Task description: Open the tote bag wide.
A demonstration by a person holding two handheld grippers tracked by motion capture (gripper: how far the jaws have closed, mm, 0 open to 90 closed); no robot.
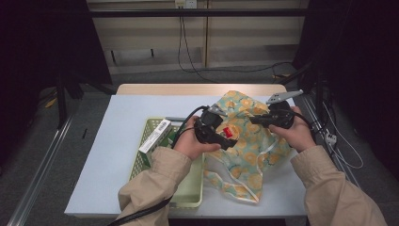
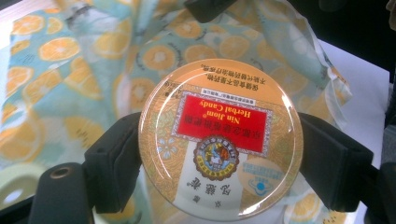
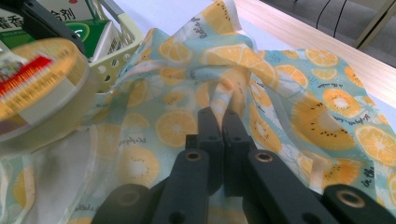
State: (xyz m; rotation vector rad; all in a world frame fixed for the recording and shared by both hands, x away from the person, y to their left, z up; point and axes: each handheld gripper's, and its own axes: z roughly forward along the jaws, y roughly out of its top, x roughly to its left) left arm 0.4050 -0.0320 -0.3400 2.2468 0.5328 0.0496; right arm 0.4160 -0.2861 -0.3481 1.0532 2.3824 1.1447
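Note:
A round herbal candy tin (image 2: 220, 140) with a red and gold label sits between the jaws of my left gripper (image 2: 219, 158), which is shut on its sides. In the high view the candy tin (image 1: 227, 132) hangs over a fabric bag (image 1: 249, 141) printed with orange slices. My right gripper (image 3: 222, 122) is shut on a fold of the bag (image 3: 261, 93) and holds its top edge up. In the high view the right gripper (image 1: 258, 119) is at the bag's upper right, with the left gripper (image 1: 225, 136) beside it. The right gripper view has the candy tin (image 3: 37, 88) at its left.
A pale green basket (image 1: 188, 188) stands left of the bag, holding a green and white box (image 1: 155, 135). The white table (image 1: 108, 155) has bare surface to the left. Cables trail on the floor behind and to the right.

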